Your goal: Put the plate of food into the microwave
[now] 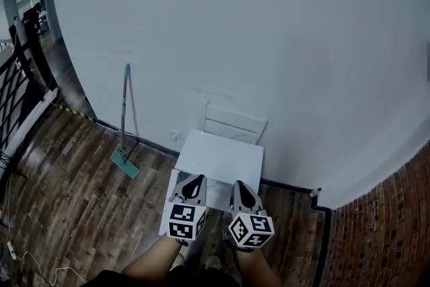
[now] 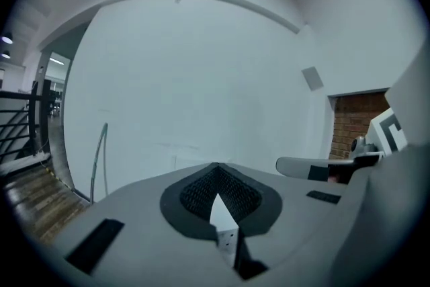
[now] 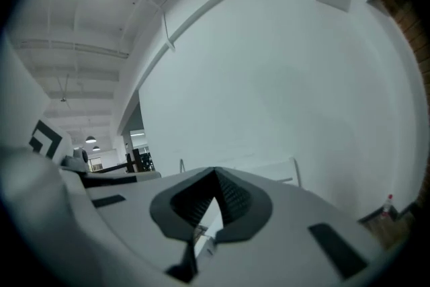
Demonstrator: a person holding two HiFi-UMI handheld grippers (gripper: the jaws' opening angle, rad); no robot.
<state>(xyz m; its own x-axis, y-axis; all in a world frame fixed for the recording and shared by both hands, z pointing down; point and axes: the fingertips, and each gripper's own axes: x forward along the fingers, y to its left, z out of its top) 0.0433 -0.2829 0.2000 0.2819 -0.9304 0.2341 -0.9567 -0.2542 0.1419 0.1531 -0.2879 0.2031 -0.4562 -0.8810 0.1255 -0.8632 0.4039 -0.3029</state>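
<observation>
No plate of food and no microwave shows in any view. In the head view both grippers are held close together, low in front of the person. My left gripper [image 1: 194,181] and my right gripper [image 1: 240,186] point toward a small white table [image 1: 222,154] by the wall. In the left gripper view the left gripper [image 2: 216,168] has its jaws closed tip to tip with nothing between them. The right gripper [image 3: 213,175] looks the same in its own view, shut and empty. Both face a bare white wall.
A chair back [image 1: 235,124] stands against the wall behind the table. A mop [image 1: 125,144] leans on the wall to the left. A black railing [image 1: 17,77] runs at far left, and brick flooring [image 1: 383,232] lies at lower right. Underfoot is a wooden floor [image 1: 74,205].
</observation>
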